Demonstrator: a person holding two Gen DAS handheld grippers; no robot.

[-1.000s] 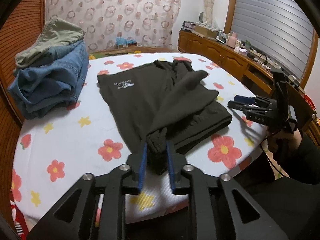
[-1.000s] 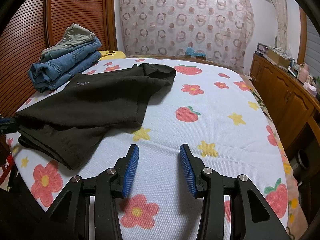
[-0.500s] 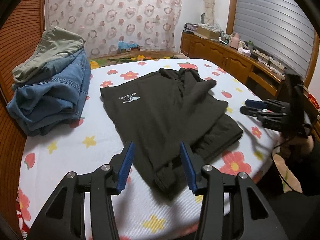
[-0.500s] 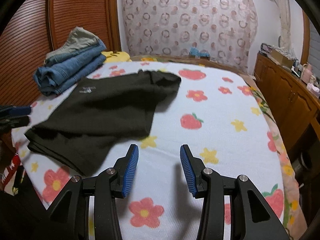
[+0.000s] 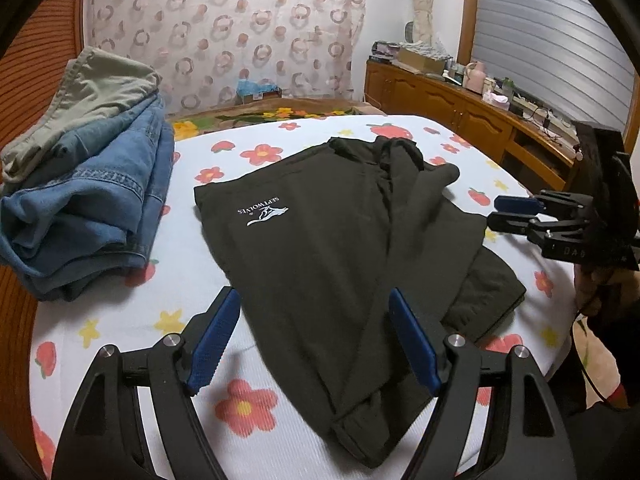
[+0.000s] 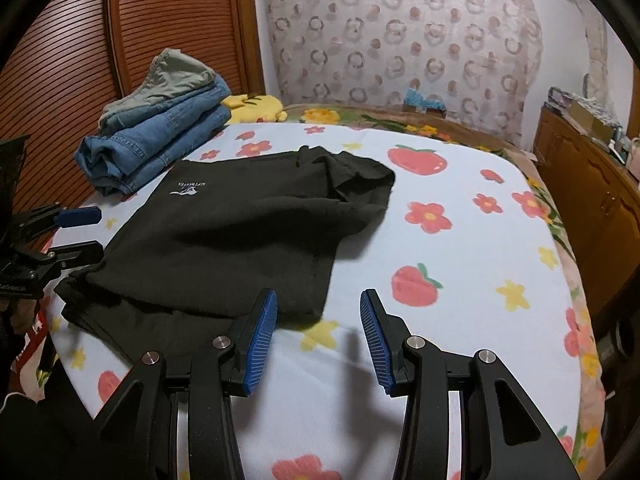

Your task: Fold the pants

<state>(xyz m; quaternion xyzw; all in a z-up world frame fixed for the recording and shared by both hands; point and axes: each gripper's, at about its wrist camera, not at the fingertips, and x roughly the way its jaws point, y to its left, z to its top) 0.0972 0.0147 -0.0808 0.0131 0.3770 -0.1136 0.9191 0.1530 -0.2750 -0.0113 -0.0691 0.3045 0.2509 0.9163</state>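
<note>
Home bedroom, floral bed (image 6: 460,248), curtain (image 6: 400,32), wooden sideboard (image 5: 460,108)

So the whole thing sits on a bed (image 6: 460,240) with a pale blue-white cover printed with red flowers, strawberries and yellow stars. Dark pants (image 5: 332,264) lie spread across the middle of it, folded over themselves, with a small white logo facing up (it reads upside down from the left camera). Beside them, toward the slatted wooden wall, there's a stack of folded jeans (image 5: 84,216) with a greenish-grey pair (image 5: 92,92) on top. Further back, past that pile, a yellow plush thing (image 6: 256,106) rests on a flowery blanket (image 6: 360,118) at the bed's far end
</note>
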